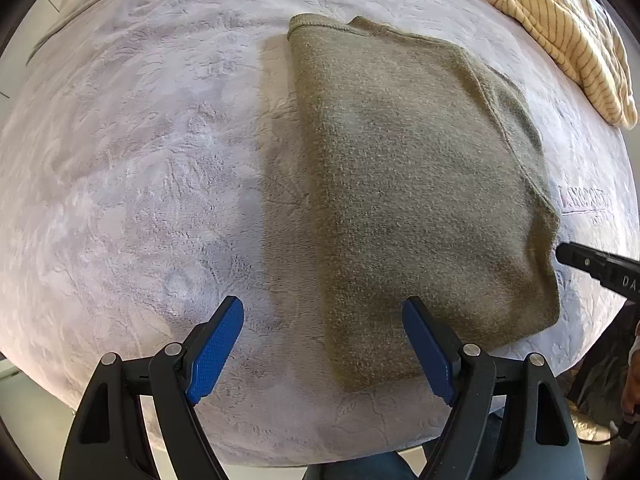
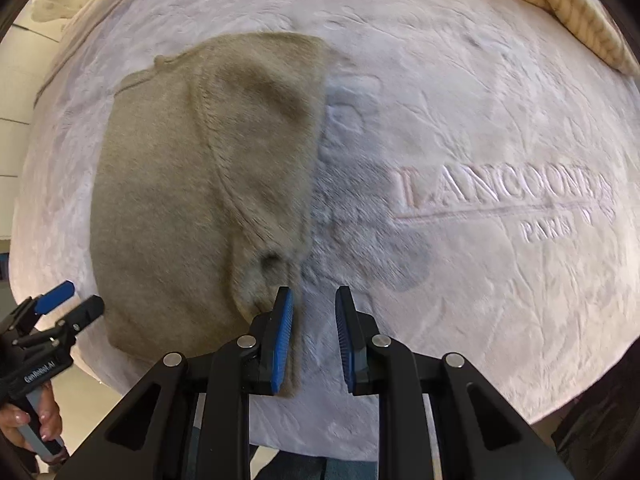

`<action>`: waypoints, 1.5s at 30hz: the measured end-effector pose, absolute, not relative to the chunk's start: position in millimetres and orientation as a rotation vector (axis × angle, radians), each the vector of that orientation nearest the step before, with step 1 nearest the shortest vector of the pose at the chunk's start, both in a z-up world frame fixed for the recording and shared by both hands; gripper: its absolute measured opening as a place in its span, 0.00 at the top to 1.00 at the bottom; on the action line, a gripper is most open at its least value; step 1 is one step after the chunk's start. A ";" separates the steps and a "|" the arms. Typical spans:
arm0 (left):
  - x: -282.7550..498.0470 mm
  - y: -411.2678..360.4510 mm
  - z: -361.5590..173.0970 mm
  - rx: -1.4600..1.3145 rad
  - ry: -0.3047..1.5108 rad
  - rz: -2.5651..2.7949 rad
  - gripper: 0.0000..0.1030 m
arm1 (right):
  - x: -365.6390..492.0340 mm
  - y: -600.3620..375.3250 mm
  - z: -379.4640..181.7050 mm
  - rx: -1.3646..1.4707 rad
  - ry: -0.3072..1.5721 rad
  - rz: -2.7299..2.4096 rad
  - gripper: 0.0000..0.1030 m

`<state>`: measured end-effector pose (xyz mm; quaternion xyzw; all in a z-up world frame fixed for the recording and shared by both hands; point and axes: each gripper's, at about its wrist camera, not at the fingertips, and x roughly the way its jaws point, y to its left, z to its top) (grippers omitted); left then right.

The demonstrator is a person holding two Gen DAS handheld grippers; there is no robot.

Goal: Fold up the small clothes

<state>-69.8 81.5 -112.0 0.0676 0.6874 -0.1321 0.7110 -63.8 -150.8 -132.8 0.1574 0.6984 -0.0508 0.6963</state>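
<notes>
Blue pads of the left gripper (image 1: 322, 350) stand wide apart over the near edge of the green sweater (image 1: 404, 184), holding nothing. That sweater lies folded on the fluffy white blanket (image 1: 140, 160). Just beside the sweater's right edge, the right gripper (image 2: 313, 340) is a little open, empty. If it snags that edge, the fold could flop open.

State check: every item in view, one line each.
olive sweater: folded, flat on blanket
striped garment: bunched at far edge
blanket: spread out
left gripper: jaws wide, empty, over the sweater's near edge
right gripper: jaws narrowly apart, nothing clamped, beside the sweater's edge
</notes>
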 end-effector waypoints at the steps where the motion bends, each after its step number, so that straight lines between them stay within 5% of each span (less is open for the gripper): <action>1: -68.4 83.5 -115.8 0.151 1.525 -0.295 0.20 | -66.6 -151.6 -132.0 0.355 1.560 -0.119 0.78; 31: -45.2 91.8 -45.1 0.079 1.392 -0.306 0.20 | -47.9 -124.6 -56.9 0.329 1.423 -0.156 0.75; 33: -43.6 88.3 -38.6 0.090 1.369 -0.306 0.20 | -45.5 -122.3 -48.4 0.306 1.400 -0.164 0.68; 35: -44.2 84.3 -31.7 0.107 1.345 -0.311 0.20 | -45.1 -118.5 -39.8 0.274 1.381 -0.172 0.48; 40: -48.3 78.4 -20.0 0.115 1.315 -0.309 0.20 | -42.3 -108.3 -29.9 0.224 1.360 -0.178 0.48; 45: -51.9 77.1 -13.0 0.117 1.286 -0.281 0.20 | -43.6 -107.6 -26.8 0.229 1.356 -0.194 0.37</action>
